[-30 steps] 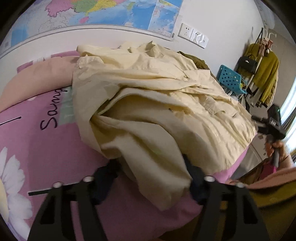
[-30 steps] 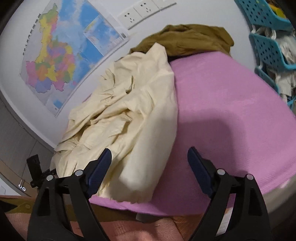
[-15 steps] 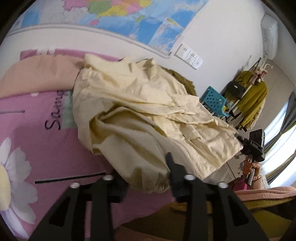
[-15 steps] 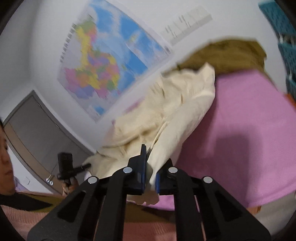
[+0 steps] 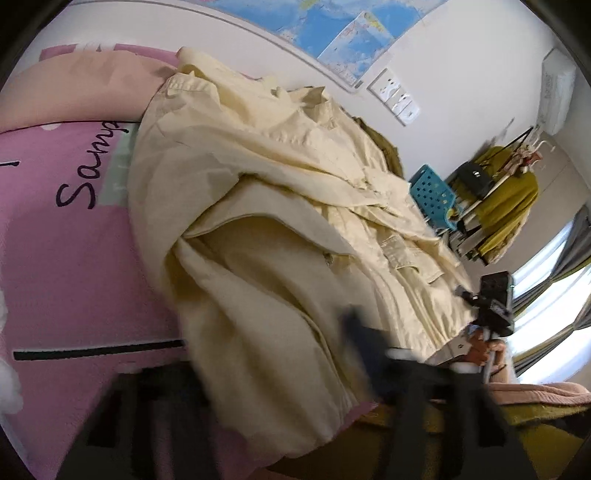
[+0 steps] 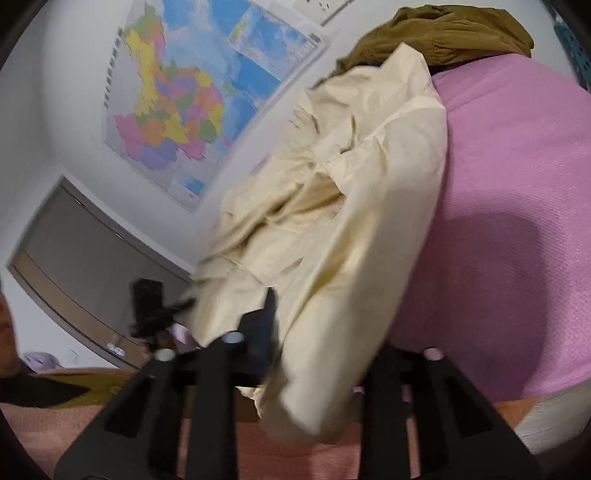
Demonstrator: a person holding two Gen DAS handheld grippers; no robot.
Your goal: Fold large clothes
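Behind cream jacket (image 6: 362,192), olive garment (image 6: 443,33) lies bunched on bed (image 6: 517,184).

The right gripper (image 6: 295,332) has just been opening slightly, a fold of the crumpled cream cotton jacket (image 6: 332,221) between its jaws. Beyond lie the pink bedspread (image 6: 517,184) and an olive-brown garment (image 6: 443,33).

We see a pale cream-yellow jacket (image 5: 280,206), plain, with a deeper yellow lining. Under it our bedspread (image 5: 74,258) is pink, with black script lettering and a black bar near us. Far left lies a peach pillow (image 5: 74,88). On the far white wall, the map (image 6: 177,110) is blue with yellow, purple, orange and green patches. An olive-brown garment (image 6: 443,33) lies beyond.
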